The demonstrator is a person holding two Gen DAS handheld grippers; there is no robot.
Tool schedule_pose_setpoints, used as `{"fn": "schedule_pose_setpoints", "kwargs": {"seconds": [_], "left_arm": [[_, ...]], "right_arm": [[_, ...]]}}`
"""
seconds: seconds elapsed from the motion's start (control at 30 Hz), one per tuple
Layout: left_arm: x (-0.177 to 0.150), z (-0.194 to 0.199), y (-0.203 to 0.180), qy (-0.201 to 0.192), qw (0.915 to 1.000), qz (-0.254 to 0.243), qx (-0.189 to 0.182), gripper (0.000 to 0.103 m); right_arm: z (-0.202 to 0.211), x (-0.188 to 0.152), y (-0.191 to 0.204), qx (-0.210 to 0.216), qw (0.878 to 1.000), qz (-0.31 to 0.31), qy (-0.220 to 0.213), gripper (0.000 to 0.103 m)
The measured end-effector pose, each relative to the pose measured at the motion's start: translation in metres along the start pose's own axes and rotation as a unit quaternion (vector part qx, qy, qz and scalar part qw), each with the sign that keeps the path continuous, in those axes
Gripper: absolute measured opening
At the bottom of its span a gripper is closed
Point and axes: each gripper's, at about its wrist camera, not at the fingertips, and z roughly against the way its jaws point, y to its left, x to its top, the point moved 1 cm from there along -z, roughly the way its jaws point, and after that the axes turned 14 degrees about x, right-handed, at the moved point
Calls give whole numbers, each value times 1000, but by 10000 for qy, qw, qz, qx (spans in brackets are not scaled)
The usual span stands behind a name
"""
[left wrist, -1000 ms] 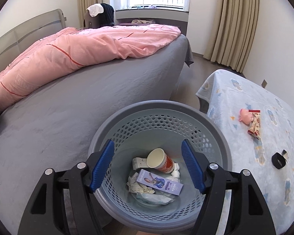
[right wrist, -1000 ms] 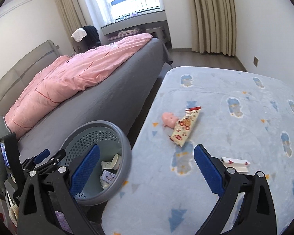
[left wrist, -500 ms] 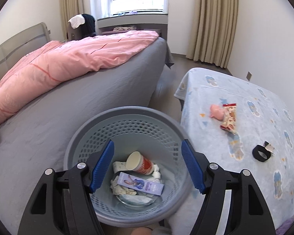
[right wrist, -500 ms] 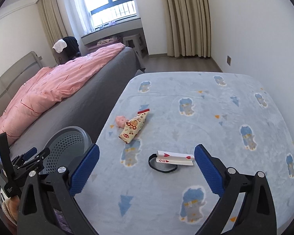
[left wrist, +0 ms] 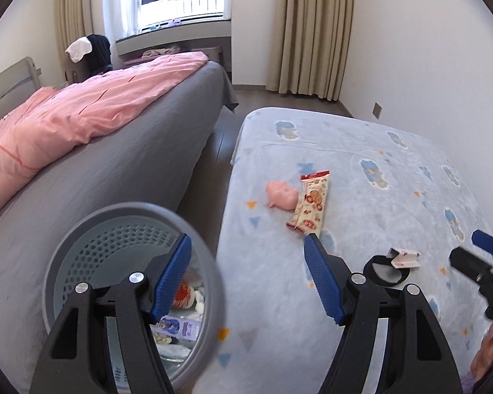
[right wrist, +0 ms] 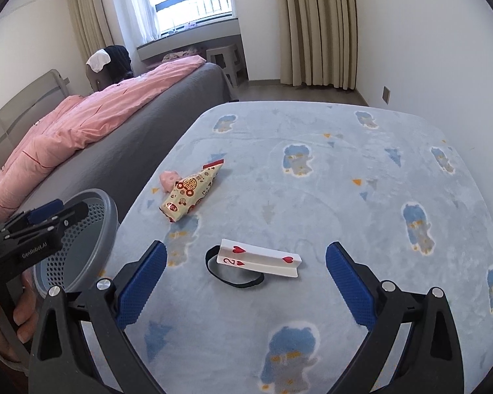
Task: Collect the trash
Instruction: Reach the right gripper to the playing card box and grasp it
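Fingers (right wrist: 141,282) of both grippers stand apart, gripping nothing. Right gripper (right wrist: 246,282) hangs over the playing card (right wrist: 259,257); snack wrapper (right wrist: 190,193) lies beyond the card, basket (left wrist: 82,262) to its left.

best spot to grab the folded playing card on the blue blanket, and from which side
Grip the folded playing card at its raised ridge, coming down from above with the right gripper, one finger on each long side. It lies creased like a low tent, partly over a black band, so the flat edges give little to pinch.
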Motion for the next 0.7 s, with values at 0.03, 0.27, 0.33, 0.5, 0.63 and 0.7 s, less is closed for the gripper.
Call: {"fn": "schedule_pose_setpoints", "kwargs": {"seconds": [0.03,0.27,0.33,0.5,0.63,0.7], "left_arm": [[3,-1,-5,-22,10000,-45,4,68],[2,-17,-28,-31,9999,-142,52,68],[-1,-24,-32,57,9998,-184,81,68],[-9,-31,-40,138,9994,-317,99,68],[-13,-37,-41,225,9992,-321,108,68],[-14,-41,-43,309,9990,-315,115,68]], "right_arm": [[-2,-1,-2,0,10000,21,14,96],[-27,-17,-25,-153,9990,106,402,96],[-33,-20,-33,-143,9986,54,503,96],[-48,-20,-44,-94,9976,60,682,96],[-62,-18,-44,19,9965,127,825,96],[-71,-16,-45,54,9959,121,899,96]]}}
